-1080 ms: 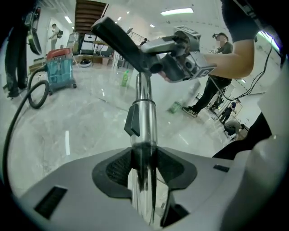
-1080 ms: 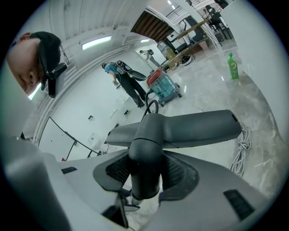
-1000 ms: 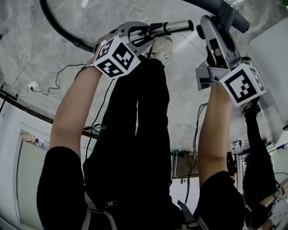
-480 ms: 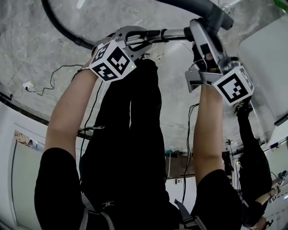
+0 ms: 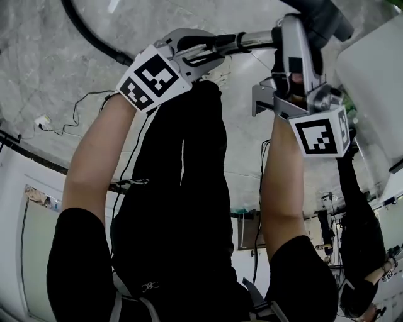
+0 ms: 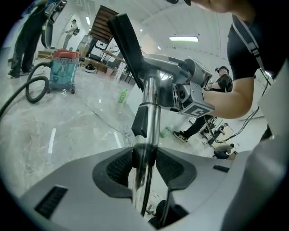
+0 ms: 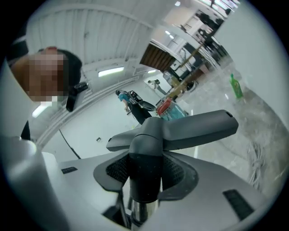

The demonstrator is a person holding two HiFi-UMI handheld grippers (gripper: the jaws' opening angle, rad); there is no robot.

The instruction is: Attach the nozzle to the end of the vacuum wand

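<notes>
Held up over the marble floor (image 5: 38,63), the left tool (image 5: 211,47) has its jaws clamped on the chrome wand (image 5: 255,39), apparently to steady the tube. At its 3 o'clock, the right tool (image 5: 296,34) is closed tight on the dark neck of the nozzle (image 5: 324,19), just where it meets the wand's end. The opposed grips look meant for pushing one part along the other, but it cannot be told whether the joint is fully seated. The black hose (image 5: 88,34) trails off toward 10 o'clock, clear of both arms. A white surface (image 5: 378,75) crowds the right tool at 3 o'clock, and open floor lies ahead.
</notes>
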